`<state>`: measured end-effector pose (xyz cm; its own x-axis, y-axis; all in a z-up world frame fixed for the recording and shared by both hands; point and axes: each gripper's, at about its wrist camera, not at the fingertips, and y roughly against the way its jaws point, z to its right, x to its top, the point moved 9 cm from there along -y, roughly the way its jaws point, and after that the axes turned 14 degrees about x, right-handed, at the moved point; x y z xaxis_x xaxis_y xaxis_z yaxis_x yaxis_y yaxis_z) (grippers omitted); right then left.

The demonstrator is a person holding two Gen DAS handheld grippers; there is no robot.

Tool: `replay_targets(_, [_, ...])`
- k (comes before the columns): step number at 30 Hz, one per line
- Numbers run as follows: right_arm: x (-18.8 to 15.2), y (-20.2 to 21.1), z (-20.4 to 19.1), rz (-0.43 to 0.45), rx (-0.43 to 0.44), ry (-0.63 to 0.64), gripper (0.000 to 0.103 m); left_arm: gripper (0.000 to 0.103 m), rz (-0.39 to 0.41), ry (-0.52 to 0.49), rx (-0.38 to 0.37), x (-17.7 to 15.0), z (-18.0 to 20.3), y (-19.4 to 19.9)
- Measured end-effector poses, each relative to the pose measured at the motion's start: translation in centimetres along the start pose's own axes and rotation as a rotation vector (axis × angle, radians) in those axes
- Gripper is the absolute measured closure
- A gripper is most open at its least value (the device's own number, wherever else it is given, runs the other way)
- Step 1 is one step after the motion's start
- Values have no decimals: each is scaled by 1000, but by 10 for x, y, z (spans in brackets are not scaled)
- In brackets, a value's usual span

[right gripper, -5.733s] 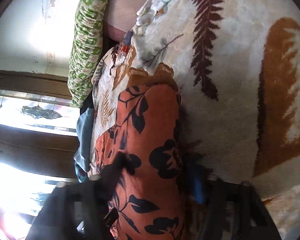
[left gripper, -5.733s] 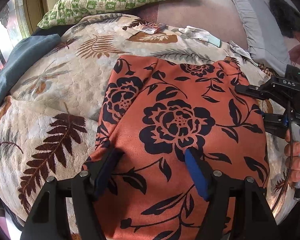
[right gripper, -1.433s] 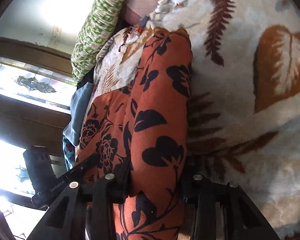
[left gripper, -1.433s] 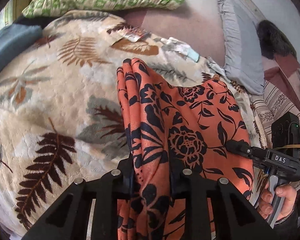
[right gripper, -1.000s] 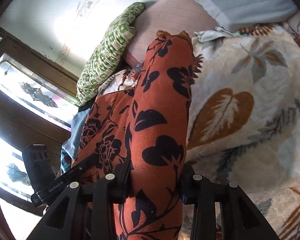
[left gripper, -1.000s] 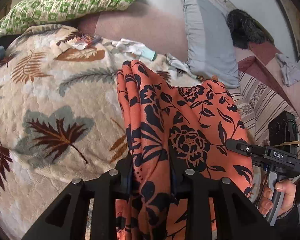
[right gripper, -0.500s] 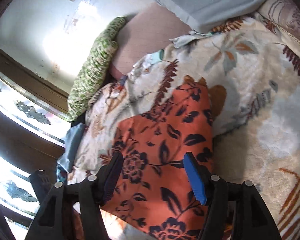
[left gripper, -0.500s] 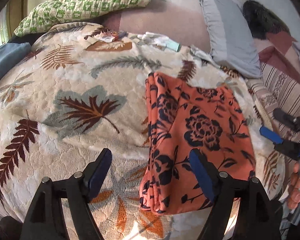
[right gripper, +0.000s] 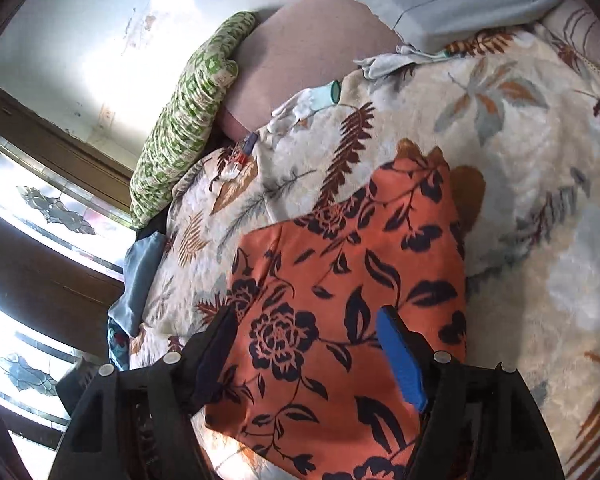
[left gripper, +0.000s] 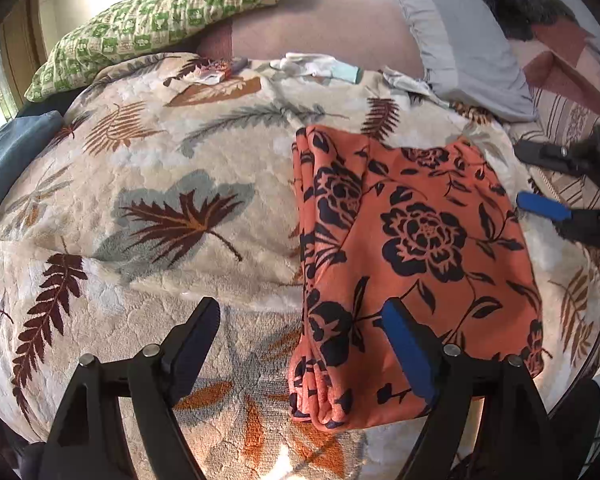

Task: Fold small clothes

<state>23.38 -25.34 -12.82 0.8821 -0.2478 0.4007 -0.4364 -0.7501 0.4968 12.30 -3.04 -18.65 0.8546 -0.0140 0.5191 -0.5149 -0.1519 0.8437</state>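
An orange garment with black flowers (left gripper: 416,248) lies folded flat on the leaf-patterned blanket (left gripper: 160,208), its thick fold along the left edge. My left gripper (left gripper: 300,332) is open and empty, just above the garment's near left corner. My right gripper (right gripper: 306,340) is open and empty, hovering over the garment (right gripper: 352,280) near its edge. The right gripper also shows at the right of the left wrist view (left gripper: 540,184), beside the garment's right side.
A green checked pillow (left gripper: 160,20) and a grey pillow (left gripper: 460,40) lie at the head of the bed. Small white cloths (left gripper: 316,68) and a packet (left gripper: 212,76) sit near them. A blue folded cloth (left gripper: 8,160) lies at the left edge.
Both grippers had been shut on the lifted garment a second ago. They have let it go; it now lies flat on the blanket, and both grippers have drawn back open.
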Motion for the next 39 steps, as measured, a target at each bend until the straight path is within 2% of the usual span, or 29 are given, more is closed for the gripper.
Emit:
replay_targets(2, [12, -10, 10, -5, -5, -5, 27, 19, -32, -17, 21, -7, 2, -10])
replay_targets(4, [13, -29, 48, -53, -116, -26, 24, 19, -25, -5, 3, -9, 4, -7])
replay_targets(5, [8, -39, 65, -87, -125, -68, 24, 19, -15, -4, 7, -8, 4, -4])
replay_targets(6, [9, -38, 70, -62, -117, -61, 25, 19, -4, -8, 18, -7, 3, -1])
replay_targets(11, [8, -19, 40, -47, -135, 0, 25, 19, 14, -25, 36, -7, 5, 10])
replay_targets(15, [-11, 3, 13, -10, -74, 24, 24, 19, 31, -15, 63, -8, 1, 21])
replay_targets(17, [-27, -1, 15, -51, -80, 31, 20, 19, 31, -17, 83, -9, -1, 27])
replay_targets(19, [-44, -16, 40, -110, -119, 4, 19, 19, 45, -19, 95, -10, -5, 35])
replay_targets(20, [-46, -18, 44, -99, -120, 8, 19, 19, 56, -21, 103, -10, -9, 40])
replay_targets(23, [-42, -8, 26, -75, -118, -3, 19, 19, 78, -4, 136, -10, -19, 51])
replay_targets(27, [-45, 5, -2, -44, -111, 86, 19, 19, 70, 25, 135, -13, -25, 57])
replay_targets(31, [-70, -15, 33, -115, -139, 35, 17, 19, 61, 15, 133, -16, -24, 62])
replay_targets(32, [-71, -16, 34, -99, -135, 55, 17, 19, 68, 6, 137, -17, -24, 64])
replay_targets(35, [-67, -4, 13, -89, -150, 61, 17, 19, 76, 4, 158, -17, -24, 68])
replay_targets(39, [-65, 22, -17, -33, -175, 167, 17, 19, 77, 13, 145, -17, -21, 72])
